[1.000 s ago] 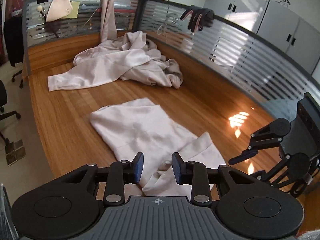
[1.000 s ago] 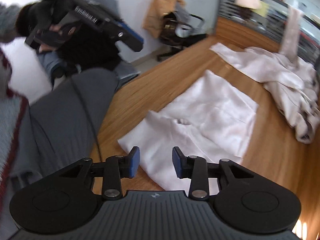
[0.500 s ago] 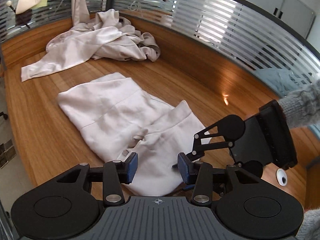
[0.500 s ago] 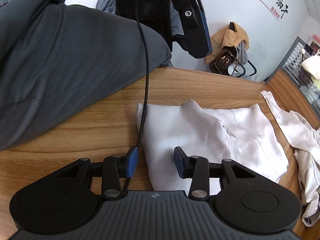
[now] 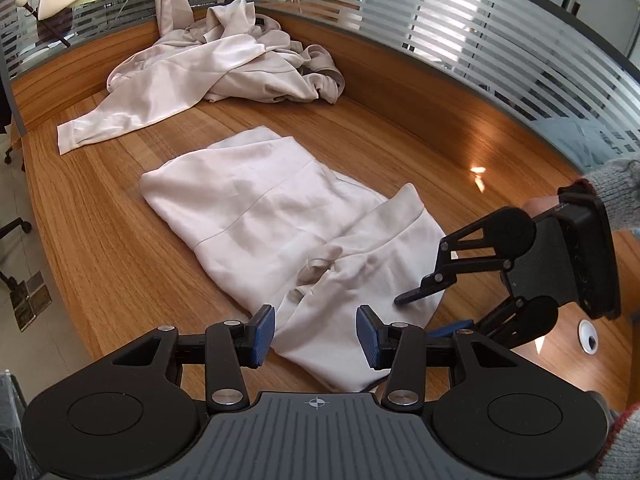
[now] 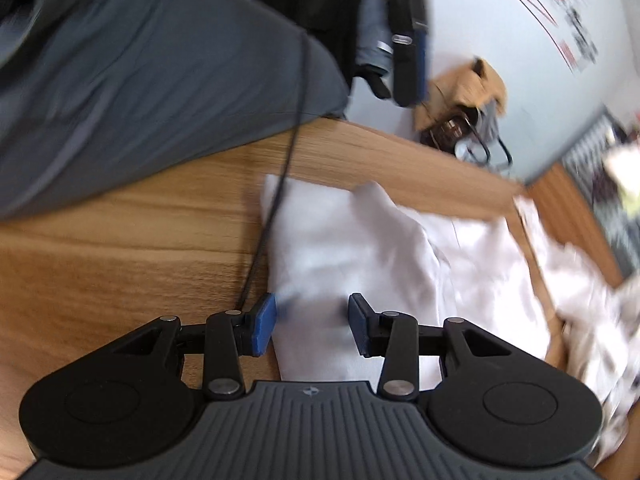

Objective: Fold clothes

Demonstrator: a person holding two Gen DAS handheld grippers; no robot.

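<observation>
A pale cream garment (image 5: pixel 272 216) lies spread flat on the wooden table (image 5: pixel 100 240), its near end rumpled. My left gripper (image 5: pixel 316 336) hovers over that near edge with its jaws opening; cloth lies under the gap and neither pad presses on it. My right gripper (image 5: pixel 432 312) comes in from the right, low over the garment's near right corner. In the blurred right wrist view, the right gripper (image 6: pixel 312 330) is also opening, its blue pads astride the garment (image 6: pixel 360 248) without pinching it.
A heap of similar pale clothes (image 5: pixel 224 64) lies at the table's far end against a striped glass partition (image 5: pixel 440 20). A cable hole (image 5: pixel 588 336) sits at the near right. A person's grey-clad leg (image 6: pixel 140 80) and a black cable (image 6: pixel 276 200) cross the table's edge.
Both grippers have come down closer to the garment's near end. The left jaws have widened. The right gripper has rolled and now sits over the near corner.
</observation>
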